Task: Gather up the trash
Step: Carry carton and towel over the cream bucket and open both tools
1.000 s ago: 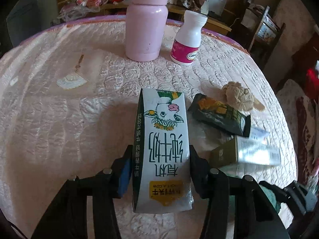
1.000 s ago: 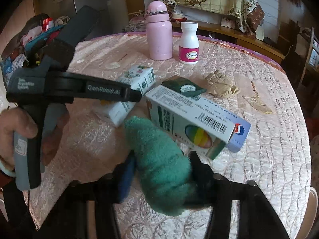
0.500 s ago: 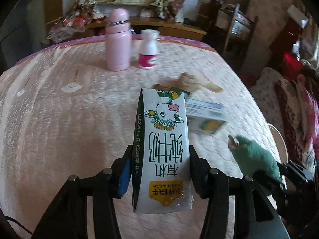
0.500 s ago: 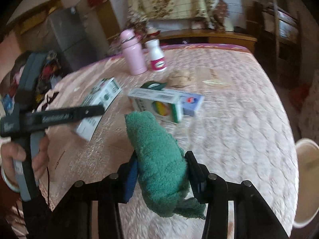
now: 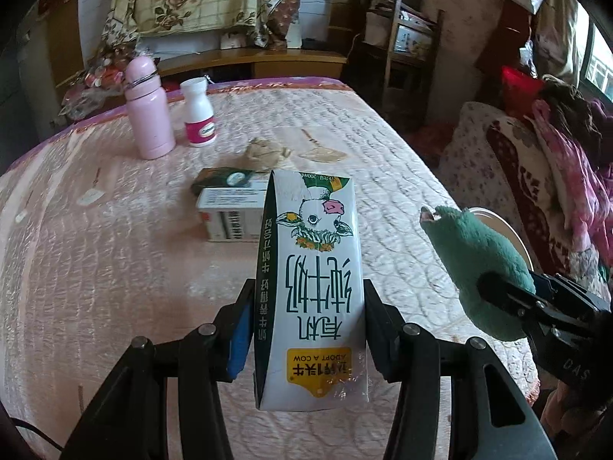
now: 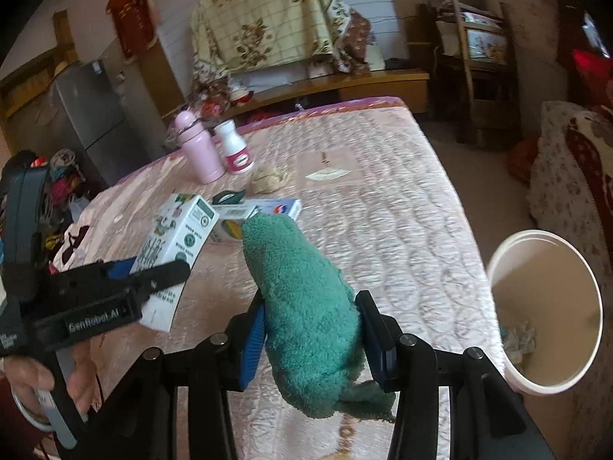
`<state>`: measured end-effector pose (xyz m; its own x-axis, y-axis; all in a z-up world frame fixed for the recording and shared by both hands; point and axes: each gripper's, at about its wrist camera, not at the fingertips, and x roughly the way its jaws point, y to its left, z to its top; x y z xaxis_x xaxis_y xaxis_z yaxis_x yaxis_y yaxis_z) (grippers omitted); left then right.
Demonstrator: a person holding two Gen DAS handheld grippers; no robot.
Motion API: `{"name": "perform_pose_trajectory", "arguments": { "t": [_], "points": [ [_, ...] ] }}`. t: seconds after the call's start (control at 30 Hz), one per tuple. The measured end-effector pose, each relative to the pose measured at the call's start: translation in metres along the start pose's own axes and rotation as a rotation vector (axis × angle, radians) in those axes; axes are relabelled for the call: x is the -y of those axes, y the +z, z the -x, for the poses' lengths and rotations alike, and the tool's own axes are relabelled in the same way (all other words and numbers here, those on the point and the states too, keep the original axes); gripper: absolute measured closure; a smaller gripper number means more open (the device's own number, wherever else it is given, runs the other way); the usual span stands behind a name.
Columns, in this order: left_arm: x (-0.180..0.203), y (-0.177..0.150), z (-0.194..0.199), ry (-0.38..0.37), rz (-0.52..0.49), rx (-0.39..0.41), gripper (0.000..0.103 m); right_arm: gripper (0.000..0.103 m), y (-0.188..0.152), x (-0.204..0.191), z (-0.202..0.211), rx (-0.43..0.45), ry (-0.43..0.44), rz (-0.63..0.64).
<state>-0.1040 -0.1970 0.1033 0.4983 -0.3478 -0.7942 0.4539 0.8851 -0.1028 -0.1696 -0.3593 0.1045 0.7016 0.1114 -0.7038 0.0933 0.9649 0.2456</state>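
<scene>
Left gripper (image 5: pixel 308 306) squeezing a milk carton (image 5: pixel 312 280) above the pink table (image 5: pixel 115 268), right gripper (image 6: pixel 310 329) pinching a green cloth (image 6: pixel 302 306) beside the carton, white bin (image 6: pixel 544 314) past the table's right edge

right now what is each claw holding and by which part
The left claw clamps the milk carton by its side faces near one end. The right claw clamps the green cloth around its bunched middle.

Black hand-held gripper (image 5: pixel 308 306), blue pads (image 5: pixel 239 339), silver screws
</scene>
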Motion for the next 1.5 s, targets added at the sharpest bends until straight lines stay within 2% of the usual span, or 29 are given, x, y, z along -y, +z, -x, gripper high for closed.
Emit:
{"name": "perform_pose_trajectory", "arguments": {
  "t": [0.83, 1.3, 1.5],
  "points": [
    [0.101, 0.007, -0.014, -0.06, -0.145, 0.012, 0.05, 0.055, -0.006, 0.08, 0.039, 0.066, -0.101, -0.135],
    [0.143, 0.006, -0.03, -0.11, -0.206, -0.015, 0.05, 0.055, -0.013, 0.116, 0.047, 0.063, -0.171, -0.176],
    [0.161, 0.011, -0.04, -0.154, -0.225, -0.04, 0.05, 0.055, -0.014, 0.133, 0.049, 0.061, -0.194, -0.2]
  ]
}}
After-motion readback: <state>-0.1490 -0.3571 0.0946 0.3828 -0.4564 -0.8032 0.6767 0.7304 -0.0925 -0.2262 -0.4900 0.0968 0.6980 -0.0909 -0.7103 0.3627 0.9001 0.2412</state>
